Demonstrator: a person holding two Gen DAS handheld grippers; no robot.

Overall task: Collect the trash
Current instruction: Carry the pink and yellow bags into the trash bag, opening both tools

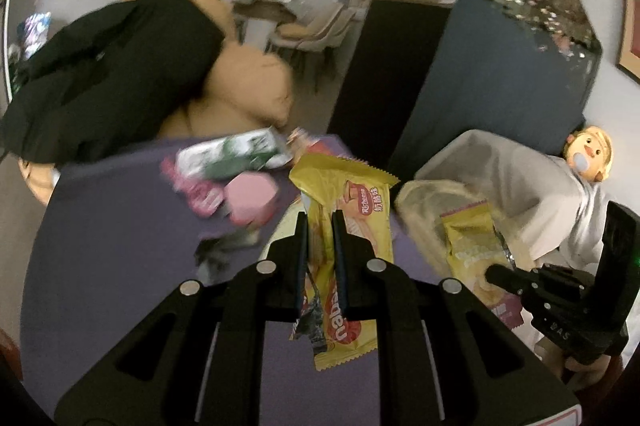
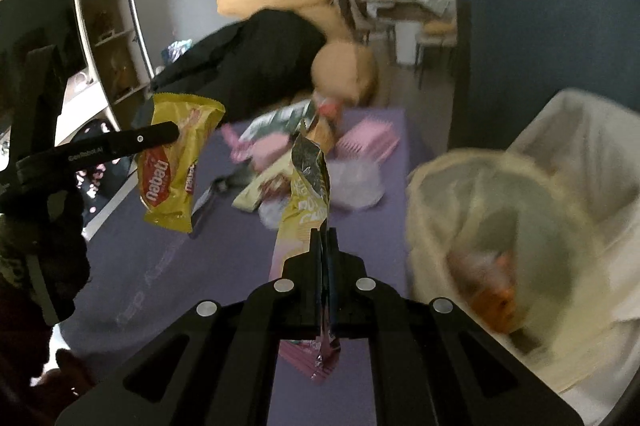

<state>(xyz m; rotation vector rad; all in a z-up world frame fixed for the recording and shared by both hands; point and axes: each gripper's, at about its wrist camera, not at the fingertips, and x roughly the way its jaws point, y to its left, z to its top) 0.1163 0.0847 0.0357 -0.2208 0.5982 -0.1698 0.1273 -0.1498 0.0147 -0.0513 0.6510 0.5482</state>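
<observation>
My left gripper (image 1: 320,222) is shut on a yellow Nabati wafer wrapper (image 1: 348,209) and holds it above the purple table (image 1: 120,266); the wrapper also shows in the right wrist view (image 2: 176,161). My right gripper (image 2: 324,234) is shut on a yellow and pink chip bag (image 2: 304,201), seen in the left wrist view (image 1: 476,254) beside the pale trash bag (image 1: 424,201). The trash bag's open mouth (image 2: 500,226) lies to the right of the right gripper, with an orange wrapper inside. More wrappers (image 2: 276,149) lie piled at the table's far end.
A pink box (image 1: 252,201) and a green and white packet (image 1: 236,153) lie on the table. A black jacket (image 1: 112,73) and tan cushions (image 1: 248,81) sit beyond it. A white cloth with a doll (image 1: 588,153) is at the right. A dark blue partition (image 1: 480,73) stands behind.
</observation>
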